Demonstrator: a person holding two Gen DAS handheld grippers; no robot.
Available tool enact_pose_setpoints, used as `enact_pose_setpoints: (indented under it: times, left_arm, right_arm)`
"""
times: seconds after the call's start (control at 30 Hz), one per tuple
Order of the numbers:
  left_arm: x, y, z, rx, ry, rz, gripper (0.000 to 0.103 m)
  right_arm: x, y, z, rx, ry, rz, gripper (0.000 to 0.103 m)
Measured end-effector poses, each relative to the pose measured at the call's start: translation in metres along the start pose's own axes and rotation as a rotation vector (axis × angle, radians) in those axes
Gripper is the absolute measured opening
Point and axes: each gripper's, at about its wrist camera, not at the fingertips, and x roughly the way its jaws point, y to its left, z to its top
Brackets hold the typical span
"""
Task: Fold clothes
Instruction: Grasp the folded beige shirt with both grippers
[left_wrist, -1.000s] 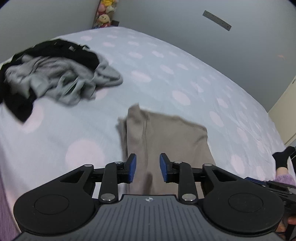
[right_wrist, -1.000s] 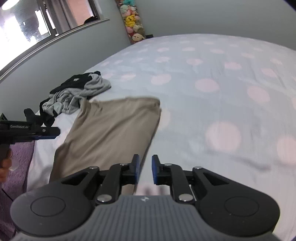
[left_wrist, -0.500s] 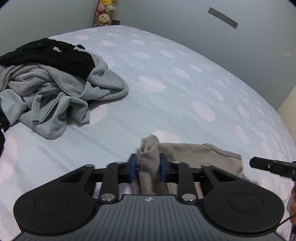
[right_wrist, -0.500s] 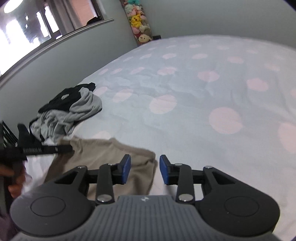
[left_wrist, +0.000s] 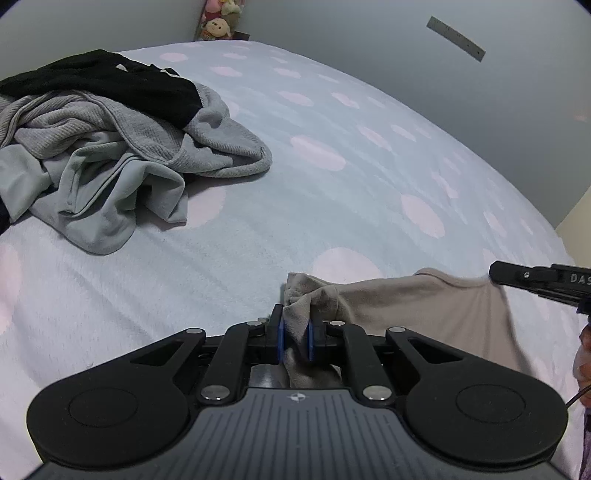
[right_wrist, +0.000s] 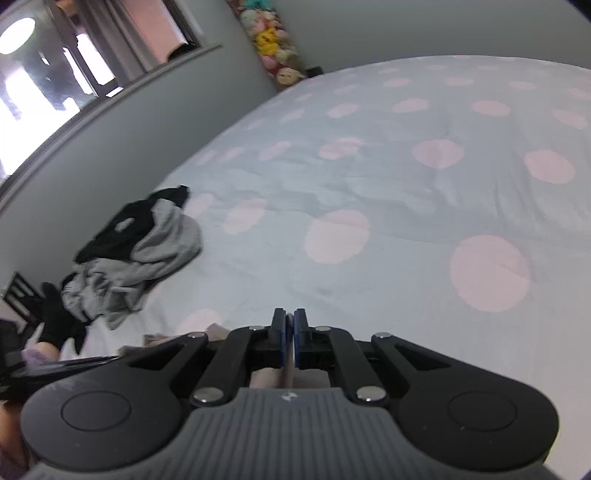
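**Beige garment pinched at both ends on the spotted bed**

A bunched corner of the beige garment (left_wrist: 424, 306) is clamped between the blue pads of the left gripper (left_wrist: 295, 341); its jaws have just been closing, and the cloth is squeezed right between them. From there the fabric is stretched off to the right, low over the pale blue bedspread with pink dots (left_wrist: 332, 184), toward the black tip of the other tool seen at the right edge of the left wrist view.

The right gripper (right_wrist: 290, 341) is seen with its jaws drawn nearly together after just closing. A strip of beige cloth can be made out behind the pads, down by the body of the tool, so it looks pinched, though the contact itself is mostly hidden.

A heap of unfolded clothes (left_wrist: 110, 147), grey knits with a black piece on top, is left well apart at the bed's left side. Plush toys (right_wrist: 273, 40) are stacked in the far corner.
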Motion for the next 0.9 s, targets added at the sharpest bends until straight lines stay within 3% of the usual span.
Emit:
enact_pose_setpoints:
  times: [0.17,0.27,0.33,0.4,0.57,0.67,0.77,0.9]
  left_arm:
    - [-0.015,-0.005,-0.001,-0.02,-0.039,0.021,0.013]
    - [-0.03,-0.018,-0.003,0.014,-0.072,0.058,0.031]
    - [-0.044,-0.025,-0.008,0.017,-0.108,0.069,0.048]
    - [-0.055,-0.03,-0.013,0.001,-0.119,0.075,0.05]
    - [-0.064,-0.038,-0.015,0.023,-0.08,0.074,0.05]
    - [-0.069,-0.034,-0.019,0.002,-0.073,0.042,0.053]
    - [-0.071,-0.028,-0.02,-0.025,-0.059,0.003,0.056]
    - [-0.072,-0.022,-0.02,-0.044,-0.061,-0.03,0.062]
  right_arm:
    - [-0.02,0.003,-0.004,-0.004,-0.017,-0.055,0.023]
    - [-0.034,0.007,-0.011,-0.008,0.006,-0.071,0.029]
    - [-0.042,0.012,-0.02,-0.002,0.019,-0.075,0.034]
    - [-0.05,0.018,-0.032,0.004,0.035,-0.078,0.042]
    - [-0.067,0.037,-0.058,-0.017,0.081,-0.1,0.047]
    - [-0.075,0.046,-0.067,-0.023,0.091,-0.117,0.047]
    - [-0.079,0.051,-0.07,-0.015,0.092,-0.134,0.057]
    - [-0.08,0.055,-0.067,-0.012,0.083,-0.16,0.058]
